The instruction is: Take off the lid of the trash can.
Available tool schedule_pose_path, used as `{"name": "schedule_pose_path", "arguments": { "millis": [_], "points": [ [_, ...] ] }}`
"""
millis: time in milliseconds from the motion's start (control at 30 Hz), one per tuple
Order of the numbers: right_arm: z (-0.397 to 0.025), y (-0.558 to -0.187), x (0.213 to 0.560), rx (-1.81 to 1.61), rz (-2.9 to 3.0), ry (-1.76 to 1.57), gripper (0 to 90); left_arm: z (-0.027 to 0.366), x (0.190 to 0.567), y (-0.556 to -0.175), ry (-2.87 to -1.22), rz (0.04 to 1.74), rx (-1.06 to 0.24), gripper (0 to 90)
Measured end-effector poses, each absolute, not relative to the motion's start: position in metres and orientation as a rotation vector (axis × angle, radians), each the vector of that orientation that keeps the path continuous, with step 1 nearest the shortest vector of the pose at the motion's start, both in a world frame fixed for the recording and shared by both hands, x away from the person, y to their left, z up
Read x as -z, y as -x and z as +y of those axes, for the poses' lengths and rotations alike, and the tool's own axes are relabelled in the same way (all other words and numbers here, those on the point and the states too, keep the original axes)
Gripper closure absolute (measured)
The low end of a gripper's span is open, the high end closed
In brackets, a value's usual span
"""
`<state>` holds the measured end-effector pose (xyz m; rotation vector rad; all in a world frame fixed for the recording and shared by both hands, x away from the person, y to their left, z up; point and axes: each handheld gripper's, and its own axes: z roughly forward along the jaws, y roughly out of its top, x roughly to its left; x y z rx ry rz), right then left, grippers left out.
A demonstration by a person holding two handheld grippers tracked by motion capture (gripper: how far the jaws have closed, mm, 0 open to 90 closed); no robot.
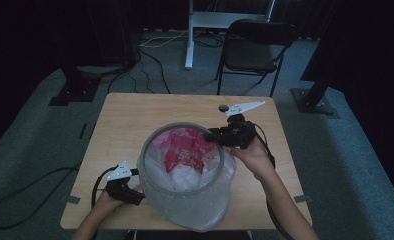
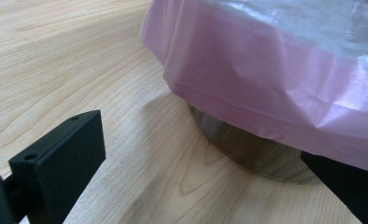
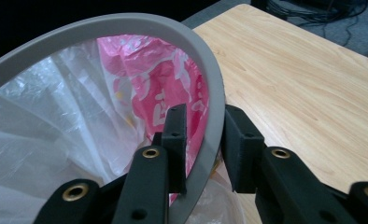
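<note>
The work in hand is fitting the plastic liner bag (image 1: 195,200) onto the grey ring (image 1: 150,145) of a round bin that stands toward the 6 o'clock edge of the table (image 1: 120,120). Inside the bin lies a crumpled pink and red bag (image 1: 182,147).

The relation that matters is between the ring and the right gripper (image 1: 216,135). It comes in from about 2 o'clock of the bin's mouth, and in the right gripper view its jaws straddle the ring (image 3: 205,84): one jaw sits inside the rim against the liner, the other outside, with the band of the ring running between them. The jaws are narrowly parted, close upon the rim; whether they truly pinch it cannot be told for certain, though it looks like a grip.

The left gripper (image 1: 135,172) rests low at about 8 o'clock of the bin, just beside its wall. In the left gripper view its jaws stand wide apart and hold nothing; the overhanging bag hem (image 2: 266,93) and the bin's base (image 2: 247,149) lie ahead, toward its right jaw.

The right gripper is plainly the one engaged at the rim, so any tug on the liner probably falls to the left.
</note>
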<state>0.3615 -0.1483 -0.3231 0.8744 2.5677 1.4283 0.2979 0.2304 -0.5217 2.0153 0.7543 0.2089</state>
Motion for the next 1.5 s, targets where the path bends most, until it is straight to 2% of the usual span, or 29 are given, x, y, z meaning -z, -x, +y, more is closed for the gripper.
{"name": "schedule_pose_path", "arguments": {
  "millis": [1000,1500],
  "points": [
    [-0.143,-0.360,0.308,-1.401,2.467,-0.915,81.5,0.239,0.524,-0.294,-2.018,0.766,-0.231,0.0],
    [-0.150,-0.361,0.290,-1.591,2.426,-0.920,83.1,0.240,0.525,-0.293,-2.026,0.765,-0.226,0.0]
  ]
}}
